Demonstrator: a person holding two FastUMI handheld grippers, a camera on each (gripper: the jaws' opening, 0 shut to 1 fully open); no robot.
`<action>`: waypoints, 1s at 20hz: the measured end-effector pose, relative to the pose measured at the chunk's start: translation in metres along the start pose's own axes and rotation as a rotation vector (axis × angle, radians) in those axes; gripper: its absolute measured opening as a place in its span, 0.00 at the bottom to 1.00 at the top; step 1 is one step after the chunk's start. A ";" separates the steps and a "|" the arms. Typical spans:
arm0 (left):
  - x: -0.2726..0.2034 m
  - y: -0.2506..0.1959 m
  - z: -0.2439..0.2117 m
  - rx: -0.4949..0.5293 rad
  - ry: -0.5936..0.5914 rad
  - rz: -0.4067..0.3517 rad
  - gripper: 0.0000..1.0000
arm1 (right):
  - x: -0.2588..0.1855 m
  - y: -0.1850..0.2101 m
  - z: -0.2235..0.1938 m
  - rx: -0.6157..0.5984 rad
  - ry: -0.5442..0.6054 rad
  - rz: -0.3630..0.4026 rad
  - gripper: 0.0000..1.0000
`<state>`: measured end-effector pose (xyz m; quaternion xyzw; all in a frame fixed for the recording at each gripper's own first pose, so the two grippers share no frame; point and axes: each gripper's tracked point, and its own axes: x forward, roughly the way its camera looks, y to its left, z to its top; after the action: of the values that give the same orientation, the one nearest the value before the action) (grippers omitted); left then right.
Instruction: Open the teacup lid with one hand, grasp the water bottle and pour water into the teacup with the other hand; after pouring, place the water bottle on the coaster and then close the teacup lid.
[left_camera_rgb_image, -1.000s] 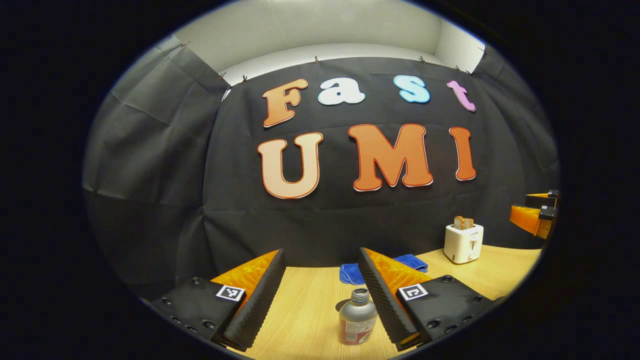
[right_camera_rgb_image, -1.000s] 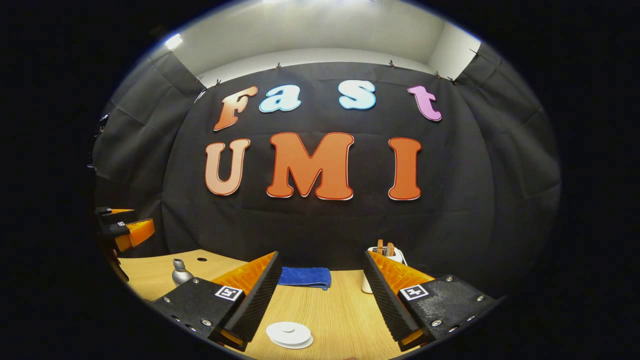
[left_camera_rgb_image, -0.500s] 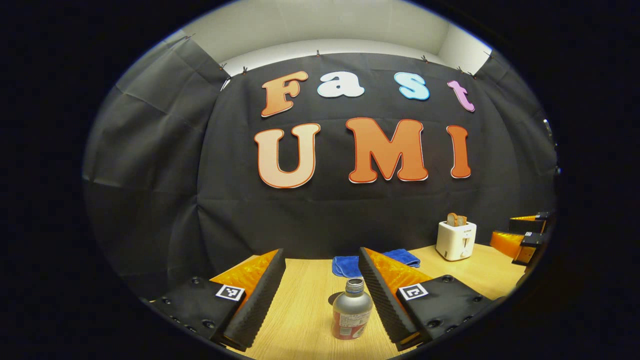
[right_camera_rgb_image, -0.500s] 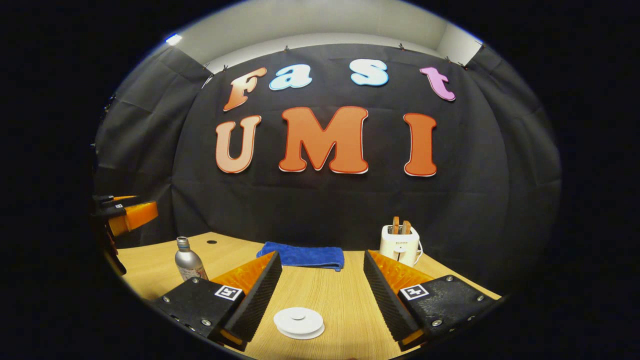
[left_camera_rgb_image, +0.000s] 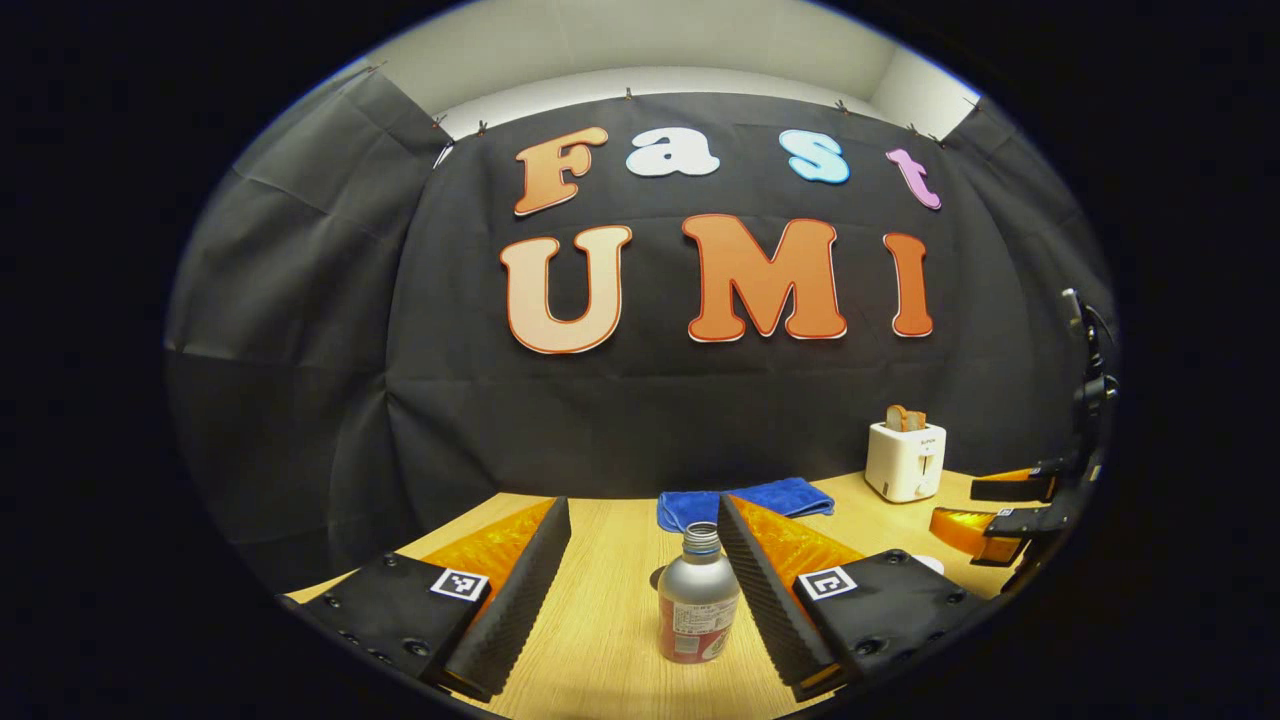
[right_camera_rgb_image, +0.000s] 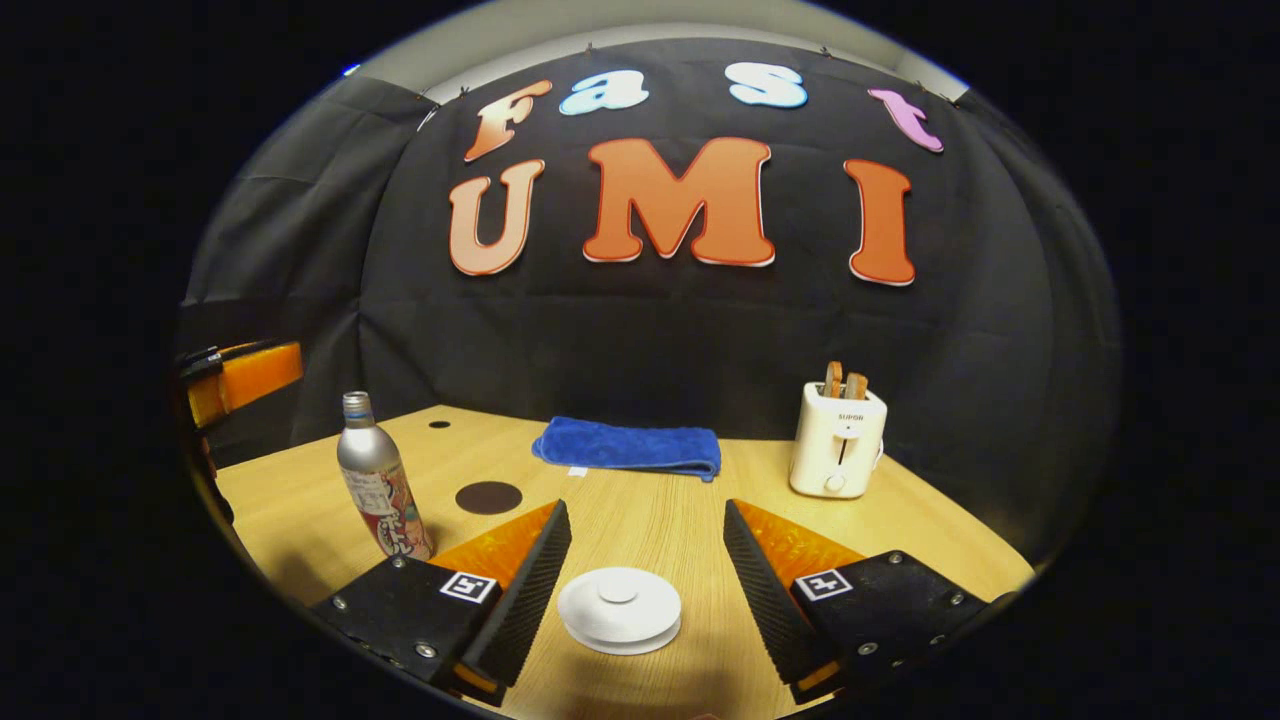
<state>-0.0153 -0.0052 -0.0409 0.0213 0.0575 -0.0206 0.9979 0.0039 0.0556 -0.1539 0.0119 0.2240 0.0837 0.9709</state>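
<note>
A silver water bottle (left_camera_rgb_image: 698, 600) with a red label and no cap stands on the wooden table (left_camera_rgb_image: 600, 640). It sits between the fingers of my open left gripper (left_camera_rgb_image: 642, 502), nearer the right finger and untouched. In the right gripper view the same bottle (right_camera_rgb_image: 375, 490) stands at the left, with a dark round coaster (right_camera_rgb_image: 488, 497) just right of it. The white teacup lid (right_camera_rgb_image: 620, 608) with its small knob sits on the cup, low between the fingers of my open right gripper (right_camera_rgb_image: 646, 510). Neither finger touches it.
A folded blue cloth (right_camera_rgb_image: 630, 447) lies at the back of the table, and a white toaster (right_camera_rgb_image: 838, 440) with bread stands at the back right. The left gripper (right_camera_rgb_image: 240, 378) shows at the far left edge, and the right gripper (left_camera_rgb_image: 1000, 505) at the right edge.
Both grippers have tipped down and come closer to the table. The bottle now sits deeper between the left fingers, and the lid looks bigger between the right fingers. Nothing has been taken hold of.
</note>
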 end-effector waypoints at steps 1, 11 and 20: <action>0.001 0.000 -0.001 0.003 0.003 0.000 0.97 | 0.003 0.004 -0.007 0.014 0.024 0.016 0.91; 0.008 -0.007 -0.028 -0.001 0.058 -0.012 0.97 | 0.033 0.018 -0.045 -0.027 0.121 0.059 0.58; 0.017 -0.012 -0.045 -0.006 0.098 -0.027 0.95 | 0.045 0.021 -0.060 -0.066 0.162 0.051 0.34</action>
<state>-0.0037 -0.0162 -0.0884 0.0187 0.1067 -0.0330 0.9936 0.0141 0.0824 -0.2255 -0.0213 0.2984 0.1163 0.9471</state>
